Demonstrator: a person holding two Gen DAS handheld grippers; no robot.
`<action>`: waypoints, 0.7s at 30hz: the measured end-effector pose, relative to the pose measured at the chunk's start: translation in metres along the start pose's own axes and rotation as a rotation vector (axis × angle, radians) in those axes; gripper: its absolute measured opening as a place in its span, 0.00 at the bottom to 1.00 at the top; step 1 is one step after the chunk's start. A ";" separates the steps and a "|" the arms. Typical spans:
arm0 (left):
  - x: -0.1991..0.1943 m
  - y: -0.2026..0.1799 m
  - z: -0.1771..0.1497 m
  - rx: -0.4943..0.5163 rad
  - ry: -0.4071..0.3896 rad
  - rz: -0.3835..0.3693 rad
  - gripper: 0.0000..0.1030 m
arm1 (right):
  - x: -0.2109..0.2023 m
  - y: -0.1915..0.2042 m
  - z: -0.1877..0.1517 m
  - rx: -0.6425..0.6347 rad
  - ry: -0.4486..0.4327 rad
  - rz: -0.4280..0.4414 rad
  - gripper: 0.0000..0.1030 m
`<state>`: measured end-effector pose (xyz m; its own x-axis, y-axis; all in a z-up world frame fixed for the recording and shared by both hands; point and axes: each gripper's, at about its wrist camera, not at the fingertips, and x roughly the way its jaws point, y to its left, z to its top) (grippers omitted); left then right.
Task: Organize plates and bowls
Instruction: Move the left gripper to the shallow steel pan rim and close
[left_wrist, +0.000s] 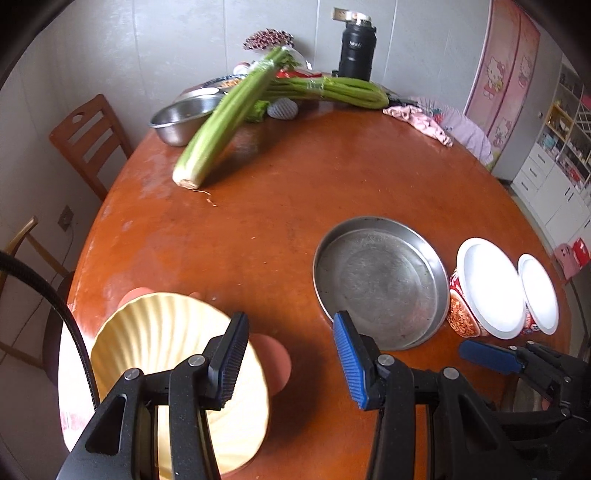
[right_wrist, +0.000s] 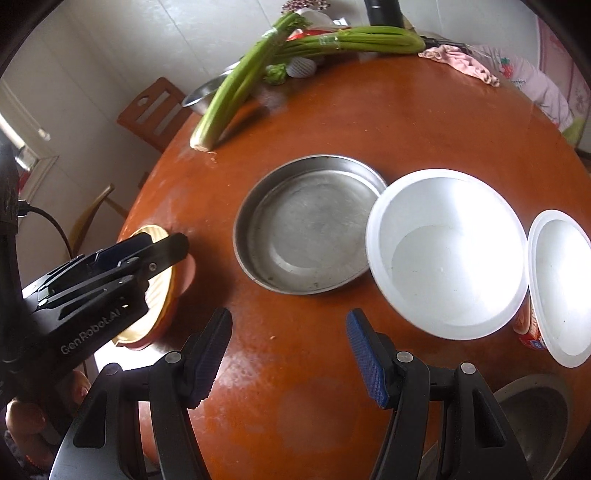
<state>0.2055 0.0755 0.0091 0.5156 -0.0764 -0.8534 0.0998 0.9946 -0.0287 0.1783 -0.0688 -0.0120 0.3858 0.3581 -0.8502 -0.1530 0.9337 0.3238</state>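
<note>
A round steel plate (left_wrist: 380, 282) lies on the orange table; it also shows in the right wrist view (right_wrist: 310, 225). A cream ribbed plate (left_wrist: 155, 343) rests on a pink plate (left_wrist: 275, 360) at the table's near left edge. My left gripper (left_wrist: 291, 362) is open, its left finger over the cream plate's right rim. In the right wrist view the left gripper (right_wrist: 162, 245) reaches over the cream plate (right_wrist: 162, 284). My right gripper (right_wrist: 288, 354) is open and empty above bare table. Two white noodle bowls (right_wrist: 447, 254) (right_wrist: 561, 284) stand right of the steel plate.
Celery bunches (left_wrist: 221, 118), a steel bowl (left_wrist: 181, 120), a black flask (left_wrist: 356, 48) and pink cloth (left_wrist: 421, 120) lie at the table's far side. Another steel bowl (right_wrist: 535, 413) sits at the near right. Wooden chairs (left_wrist: 88, 140) stand to the left.
</note>
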 end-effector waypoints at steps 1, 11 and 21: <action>0.005 -0.002 0.003 0.008 0.010 0.005 0.46 | 0.001 -0.001 0.001 0.006 -0.001 -0.002 0.64; 0.057 -0.019 0.027 0.087 0.102 0.062 0.46 | 0.014 0.001 0.009 0.023 0.018 -0.037 0.65; 0.082 -0.015 0.030 0.093 0.136 0.042 0.46 | 0.020 -0.002 0.015 0.036 0.019 -0.062 0.65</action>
<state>0.2719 0.0522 -0.0443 0.4018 -0.0189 -0.9155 0.1628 0.9853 0.0512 0.1997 -0.0632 -0.0233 0.3758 0.2993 -0.8770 -0.0960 0.9539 0.2844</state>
